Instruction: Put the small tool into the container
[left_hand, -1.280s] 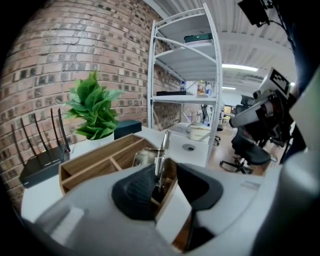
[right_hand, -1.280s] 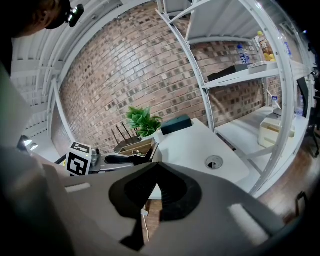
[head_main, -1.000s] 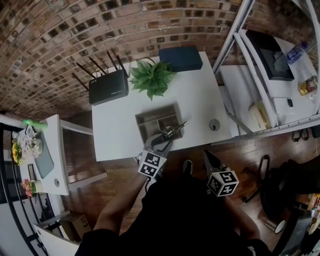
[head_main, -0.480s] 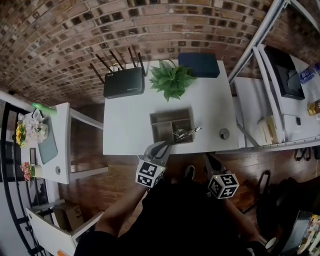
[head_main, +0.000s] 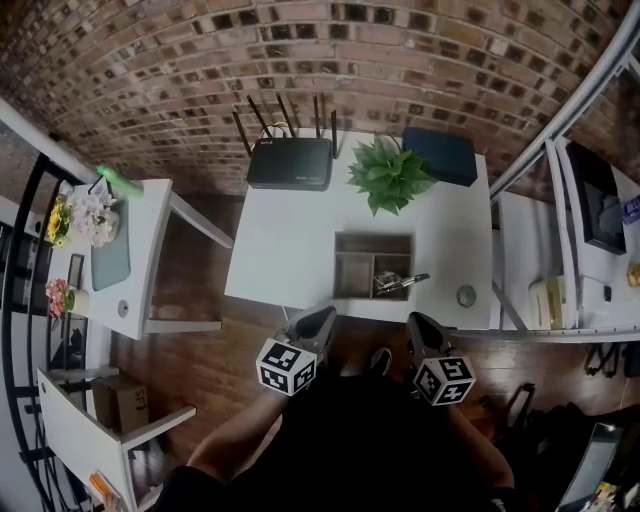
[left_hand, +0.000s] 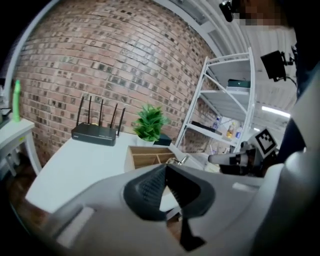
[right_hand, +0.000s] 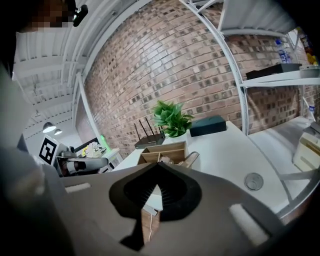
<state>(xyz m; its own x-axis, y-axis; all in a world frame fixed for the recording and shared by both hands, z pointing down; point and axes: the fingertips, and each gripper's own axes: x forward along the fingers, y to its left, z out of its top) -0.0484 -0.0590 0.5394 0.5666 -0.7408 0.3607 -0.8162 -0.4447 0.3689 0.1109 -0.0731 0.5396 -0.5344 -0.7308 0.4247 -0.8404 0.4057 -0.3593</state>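
Note:
The small metal tool (head_main: 400, 283) lies in the front right compartment of the wooden container (head_main: 372, 240), its handle sticking out over the right rim. My left gripper (head_main: 325, 313) hangs shut and empty in front of the table's near edge, short of the container (left_hand: 150, 155). The tool (left_hand: 179, 160) shows just beyond the left gripper (left_hand: 165, 167). My right gripper (head_main: 415, 320) is beside it, also off the table, shut with nothing in it. In the right gripper view the container (right_hand: 162, 150) and the tool (right_hand: 189, 159) lie ahead of the right gripper (right_hand: 159, 165).
On the white table (head_main: 280, 250) stand a black router (head_main: 290, 163), a potted green plant (head_main: 390, 172) and a dark blue box (head_main: 440, 155) at the back. A small round disc (head_main: 466, 295) lies right of the container. A side table (head_main: 130, 250) is at left, a metal shelf rack (head_main: 560, 170) at right.
My left gripper has drawn back from the container toward the person and its jaws have come together. The tool stays in the container. The right gripper has hardly moved.

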